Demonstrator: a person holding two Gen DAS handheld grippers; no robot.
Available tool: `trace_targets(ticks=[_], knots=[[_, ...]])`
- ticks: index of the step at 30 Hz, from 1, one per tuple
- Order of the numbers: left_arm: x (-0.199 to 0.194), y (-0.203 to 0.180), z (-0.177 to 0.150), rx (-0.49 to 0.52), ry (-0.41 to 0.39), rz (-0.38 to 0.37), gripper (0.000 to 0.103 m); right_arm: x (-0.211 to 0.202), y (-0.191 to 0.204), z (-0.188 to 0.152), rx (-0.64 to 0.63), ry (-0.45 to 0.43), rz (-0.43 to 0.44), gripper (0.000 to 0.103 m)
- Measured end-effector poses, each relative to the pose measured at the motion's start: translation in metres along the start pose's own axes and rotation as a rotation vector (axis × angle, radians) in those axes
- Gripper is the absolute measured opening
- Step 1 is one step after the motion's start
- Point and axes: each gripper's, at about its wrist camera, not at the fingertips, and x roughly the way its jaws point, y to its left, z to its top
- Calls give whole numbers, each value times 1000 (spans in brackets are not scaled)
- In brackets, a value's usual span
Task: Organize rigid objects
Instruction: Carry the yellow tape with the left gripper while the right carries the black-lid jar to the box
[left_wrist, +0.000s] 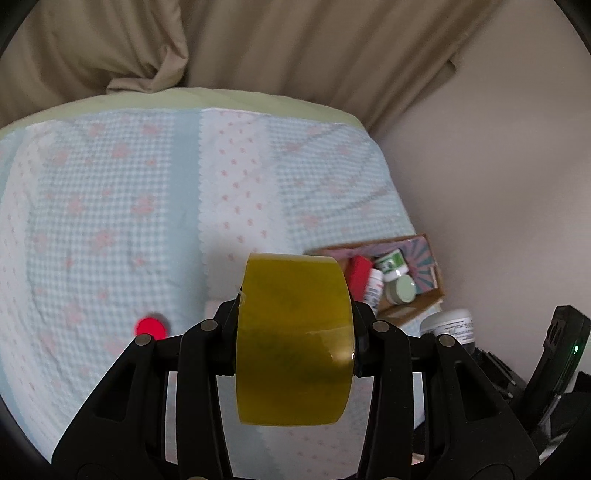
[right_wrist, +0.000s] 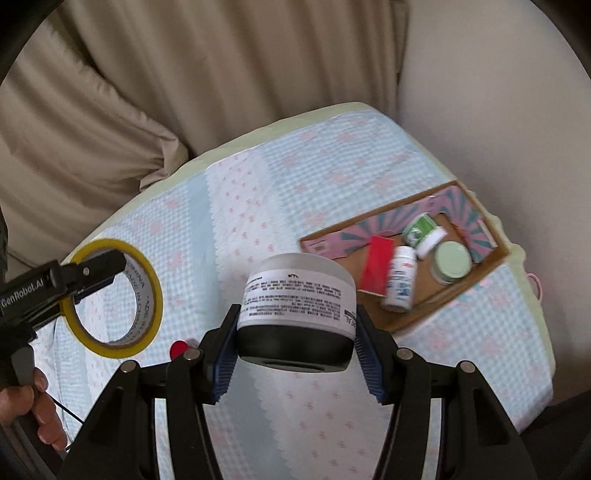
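Two loads held: my right gripper (right_wrist: 295, 328) clamps the jar (right_wrist: 295, 295), left gripper (left_wrist: 295, 332) the tape (left_wrist: 293, 343); I lower each squarely into the box (right_wrist: 417, 314).

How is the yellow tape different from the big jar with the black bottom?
The yellow tape roll is a see-through ring with a big hole in the middle; the jar is solid, white above and black below. The jar carries a printed label on its side; the tape shows print only inside its core. The tape sits in the left tool, the jar in the right tool. Both are round and both are held up above the blue checked cloth.
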Motion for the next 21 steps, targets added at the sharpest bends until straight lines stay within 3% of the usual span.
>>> trace_targets(ticks=[7, 12, 21], knots=[[21, -59, -24, -55, 0, 7, 37, -15, -73, 15, -36, 22, 11, 53], [62, -99, -35, -89, 28, 14, 37, -10, -122, 28, -89, 49, 24, 53], [131, -131, -36, -134, 52, 57, 37, 40, -187, 46, -128, 136, 30, 53]])
